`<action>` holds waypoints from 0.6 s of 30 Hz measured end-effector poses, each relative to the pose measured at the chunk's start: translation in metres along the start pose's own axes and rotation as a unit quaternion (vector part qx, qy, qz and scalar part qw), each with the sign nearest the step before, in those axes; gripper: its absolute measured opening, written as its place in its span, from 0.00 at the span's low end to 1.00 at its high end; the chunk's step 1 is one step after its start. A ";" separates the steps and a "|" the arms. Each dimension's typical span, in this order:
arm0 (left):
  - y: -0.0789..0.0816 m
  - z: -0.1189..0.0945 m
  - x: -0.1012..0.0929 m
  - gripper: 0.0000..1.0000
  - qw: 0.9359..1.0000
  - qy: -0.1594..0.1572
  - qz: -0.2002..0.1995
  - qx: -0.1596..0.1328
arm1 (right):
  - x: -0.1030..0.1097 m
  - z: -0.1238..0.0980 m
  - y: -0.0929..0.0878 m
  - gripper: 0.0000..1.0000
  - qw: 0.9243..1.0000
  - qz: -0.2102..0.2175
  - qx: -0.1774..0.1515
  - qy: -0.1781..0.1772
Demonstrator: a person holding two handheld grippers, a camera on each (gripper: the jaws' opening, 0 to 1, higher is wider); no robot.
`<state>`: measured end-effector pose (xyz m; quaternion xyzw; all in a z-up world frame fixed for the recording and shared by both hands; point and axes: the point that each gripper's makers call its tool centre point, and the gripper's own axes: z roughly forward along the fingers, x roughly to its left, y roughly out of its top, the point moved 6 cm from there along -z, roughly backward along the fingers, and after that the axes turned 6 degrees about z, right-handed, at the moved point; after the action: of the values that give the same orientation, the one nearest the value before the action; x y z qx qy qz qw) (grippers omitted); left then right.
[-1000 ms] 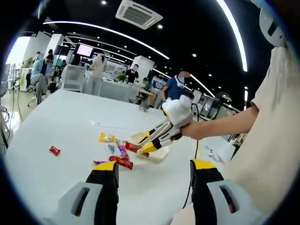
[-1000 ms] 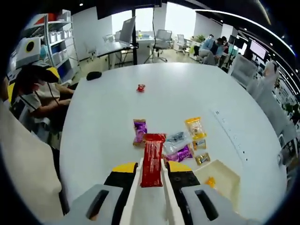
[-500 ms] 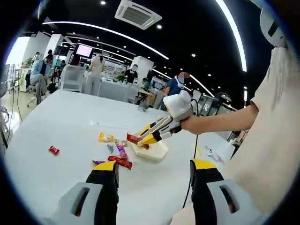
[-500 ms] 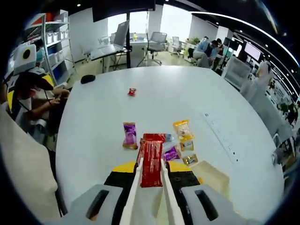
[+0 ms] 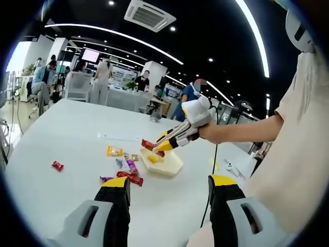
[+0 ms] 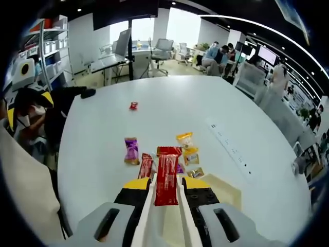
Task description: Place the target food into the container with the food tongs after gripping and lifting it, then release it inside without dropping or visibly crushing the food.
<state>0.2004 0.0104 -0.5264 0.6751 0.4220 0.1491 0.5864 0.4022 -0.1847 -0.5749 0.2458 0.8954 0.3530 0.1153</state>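
My right gripper (image 6: 165,186) is shut on white food tongs (image 6: 149,206), and the tongs pinch a red snack bar (image 6: 165,172) that sticks out forward, lifted off the table. In the left gripper view the right gripper (image 5: 177,135), held in a hand, hovers with the red snack bar (image 5: 149,145) over the far left edge of the cream container (image 5: 172,165). A small yellow piece (image 5: 152,158) lies in it. The cream container (image 6: 223,186) sits just right of my right jaws. My left gripper (image 5: 169,186) stands open, holding nothing, above the near part of the table.
Loose snacks lie on the white table (image 6: 103,128): a purple packet (image 6: 131,151), a red packet (image 6: 146,165), a yellow packet (image 6: 185,139) and a small red candy (image 6: 133,105). A white power strip (image 6: 230,149) lies to the right. People sit at desks beyond.
The right gripper has risen from the table with the red bar in the tongs and now hovers by the container. A red packet shows beside the purple one. The left gripper has stayed open.
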 end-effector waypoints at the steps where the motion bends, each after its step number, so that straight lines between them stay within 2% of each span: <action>1: 0.000 0.000 0.000 0.61 1.000 0.000 0.001 0.001 | -0.002 -0.001 0.000 0.23 1.000 0.004 -0.001 -0.002; 12: 0.000 0.002 -0.002 0.62 1.000 -0.001 0.002 0.002 | -0.016 -0.013 0.002 0.24 1.000 0.010 -0.007 -0.022; 18: 0.001 0.003 -0.003 0.62 1.000 -0.002 0.004 0.003 | -0.031 -0.020 -0.002 0.24 0.999 0.021 -0.011 -0.039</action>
<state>0.2009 0.0069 -0.5257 0.6784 0.4189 0.1489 0.5849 0.4203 -0.2131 -0.5610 0.2770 0.8808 0.3555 0.1449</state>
